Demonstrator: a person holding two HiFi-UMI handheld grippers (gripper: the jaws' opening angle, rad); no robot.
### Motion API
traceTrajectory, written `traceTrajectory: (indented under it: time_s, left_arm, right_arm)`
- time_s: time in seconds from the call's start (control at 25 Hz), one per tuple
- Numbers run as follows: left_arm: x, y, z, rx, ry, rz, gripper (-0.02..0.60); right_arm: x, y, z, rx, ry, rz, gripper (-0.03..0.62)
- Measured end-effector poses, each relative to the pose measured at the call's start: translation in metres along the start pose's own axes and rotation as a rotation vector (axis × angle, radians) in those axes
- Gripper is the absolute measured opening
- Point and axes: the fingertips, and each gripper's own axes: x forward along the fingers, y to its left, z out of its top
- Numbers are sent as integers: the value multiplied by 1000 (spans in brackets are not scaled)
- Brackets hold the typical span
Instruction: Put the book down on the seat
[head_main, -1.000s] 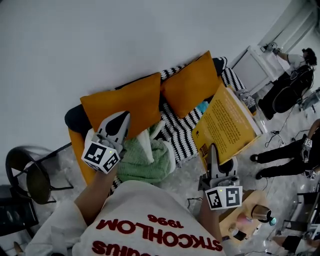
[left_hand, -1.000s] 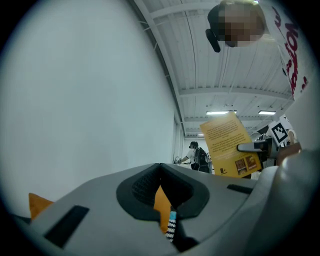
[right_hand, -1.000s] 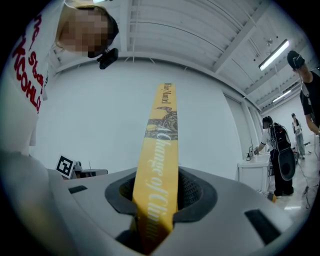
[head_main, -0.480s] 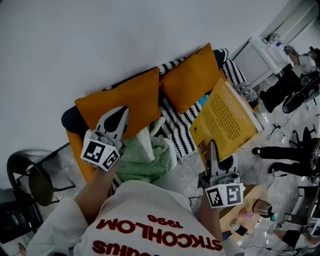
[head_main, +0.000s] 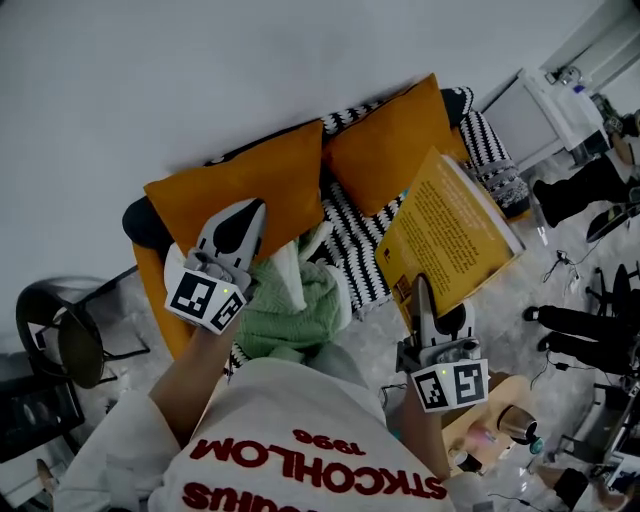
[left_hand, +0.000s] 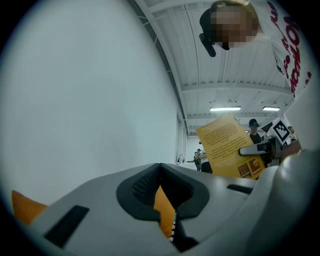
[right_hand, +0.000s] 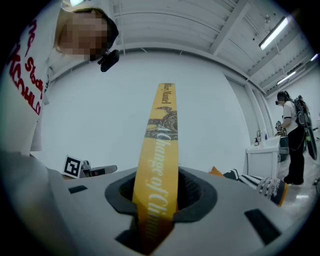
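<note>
Overhead, the head view shows a yellow paperback book (head_main: 450, 235) held up in the air by the right gripper (head_main: 422, 300), which grips its lower edge. The printed back cover faces the camera, and the book hangs tilted in front of the sofa's right end, not lying on the seat. The sofa (head_main: 160, 305) carries two orange cushions, the left cushion (head_main: 250, 175) and the right cushion (head_main: 390, 140), with a black-and-white striped throw (head_main: 355, 255) across the seat and a green blanket (head_main: 290, 310) bunched at its front. The left gripper (head_main: 245, 222) hovers over the green blanket, in front of the left cushion, well apart from the book. A black chair (head_main: 60, 340) stands left of the sofa and a white cabinet (head_main: 530, 115) beyond its right end

Next, the left gripper view shows that gripper's jaws drawn together at the tips with nothing between them. A sliver of orange cushion shows through the slit nearer the base. Beyond, to the right, the book stands upright in the right gripper, clear of any surface

Finally, the right gripper view shows its jaws clamped on the book. The yellow spine rises straight up from between the dark pads, which press on both sides. The striped throw lies low at the right, and a person (right_hand: 292, 135) stands by the cabinet
</note>
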Motion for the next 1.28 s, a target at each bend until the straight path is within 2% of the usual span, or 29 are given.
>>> traceTrajectory:
  time_s: [0.44,0.72,0.84,1.0,1.28]
  left_arm:
    - [33,15,-48,-6,56,41,15]
    - [59,29,-76,9,62,59,15]
    - [67,40,-91,43,76,64,15]
    - [75,73,-121,35,80,84,15]
    - [102,71,-165,12,91,88,15]
  right_arm:
    - [42,-20,-56,90,93,80,160]
    - [70,-34,-96,137,135,110,160]
    - [86,-40,-127,180,169,120,160]
    - [117,-46,-185,234,223,115,160]
    - [132,-71,-243,326,284,111,160]
